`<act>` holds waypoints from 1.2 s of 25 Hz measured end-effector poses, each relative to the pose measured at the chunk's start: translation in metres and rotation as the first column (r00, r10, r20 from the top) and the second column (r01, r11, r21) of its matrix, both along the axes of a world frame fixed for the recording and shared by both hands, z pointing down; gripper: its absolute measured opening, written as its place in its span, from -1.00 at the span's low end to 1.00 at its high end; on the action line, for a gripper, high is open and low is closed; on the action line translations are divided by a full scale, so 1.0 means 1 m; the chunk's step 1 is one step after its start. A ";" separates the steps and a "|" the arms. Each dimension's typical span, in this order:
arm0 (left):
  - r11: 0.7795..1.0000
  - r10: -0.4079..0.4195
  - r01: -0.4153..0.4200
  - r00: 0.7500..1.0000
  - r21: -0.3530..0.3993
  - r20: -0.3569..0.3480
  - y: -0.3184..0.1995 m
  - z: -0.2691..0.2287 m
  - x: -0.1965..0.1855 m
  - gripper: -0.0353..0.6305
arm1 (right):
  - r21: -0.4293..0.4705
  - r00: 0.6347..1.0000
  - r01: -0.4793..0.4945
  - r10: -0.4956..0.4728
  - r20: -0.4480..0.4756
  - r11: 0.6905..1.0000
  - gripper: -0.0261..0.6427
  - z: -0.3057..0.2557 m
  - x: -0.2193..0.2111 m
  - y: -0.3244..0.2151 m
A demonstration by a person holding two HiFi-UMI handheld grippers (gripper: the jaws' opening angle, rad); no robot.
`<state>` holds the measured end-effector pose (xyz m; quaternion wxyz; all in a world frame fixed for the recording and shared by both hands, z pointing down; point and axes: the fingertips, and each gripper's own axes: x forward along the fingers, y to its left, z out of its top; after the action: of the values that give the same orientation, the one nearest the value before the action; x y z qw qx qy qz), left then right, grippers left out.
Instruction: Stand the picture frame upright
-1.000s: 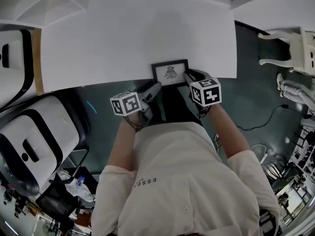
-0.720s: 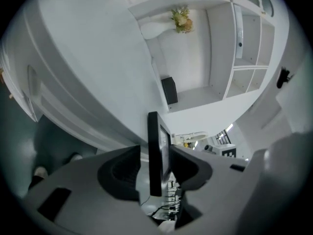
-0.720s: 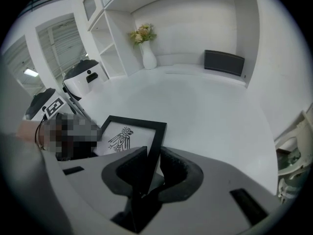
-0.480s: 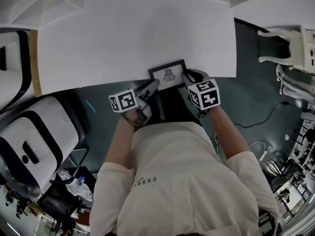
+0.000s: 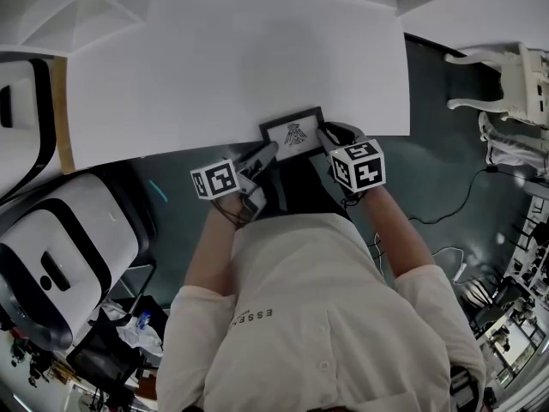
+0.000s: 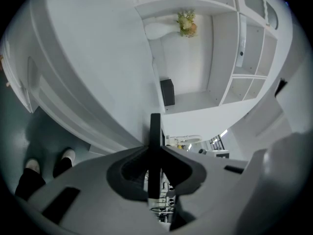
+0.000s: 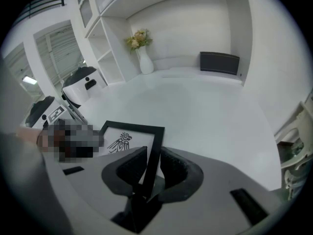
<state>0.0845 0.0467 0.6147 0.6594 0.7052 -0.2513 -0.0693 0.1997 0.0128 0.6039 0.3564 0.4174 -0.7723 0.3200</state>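
Note:
The black picture frame [image 5: 293,132] with a bird drawing sits at the near edge of the white table [image 5: 240,58], slightly tilted. My right gripper [image 5: 330,133] is shut on its right edge; in the right gripper view the frame [image 7: 128,140] rises leaning between the pads of that gripper [image 7: 150,168]. My left gripper [image 5: 264,151] is at the frame's left edge with its jaws closing. In the left gripper view the frame's thin black edge [image 6: 155,131] stands between the pads of the gripper [image 6: 154,155], which touch it on both sides.
A white and black machine [image 5: 60,256] stands left of the person. A white chair [image 5: 515,75] and a floor cable [image 5: 463,204] are at the right. A vase with flowers [image 7: 142,53] and a black box [image 7: 219,62] sit at the table's far side.
The left gripper has moved in to the frame's left edge and its jaws have narrowed onto it. The frame has turned slightly. The right gripper keeps its hold.

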 end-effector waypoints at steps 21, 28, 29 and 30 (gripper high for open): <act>0.996 -0.049 0.056 0.995 0.067 -0.091 0.003 -0.062 -0.054 -0.68 | 0.013 0.920 0.035 -0.038 0.391 0.999 -0.59 -0.051 -0.041 -0.017; 0.988 -0.092 0.101 0.993 0.121 -0.078 0.026 -0.089 -0.110 -0.68 | -0.091 0.756 0.160 -0.063 0.652 0.983 -0.53 -0.061 -0.103 0.012; 0.986 -0.100 0.110 0.992 0.127 -0.080 0.029 -0.092 -0.115 -0.68 | -0.104 0.712 0.199 -0.071 0.699 0.974 -0.53 -0.064 -0.111 0.017; 0.984 -0.110 0.120 0.990 0.133 -0.086 0.031 -0.095 -0.120 -0.68 | -0.116 0.667 0.237 -0.075 0.741 0.965 -0.53 -0.068 -0.119 0.022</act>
<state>-0.0353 0.0772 0.5197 0.6133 0.7301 -0.2603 -0.1520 0.0811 0.0345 0.5358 0.0851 0.1485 -0.8461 0.5047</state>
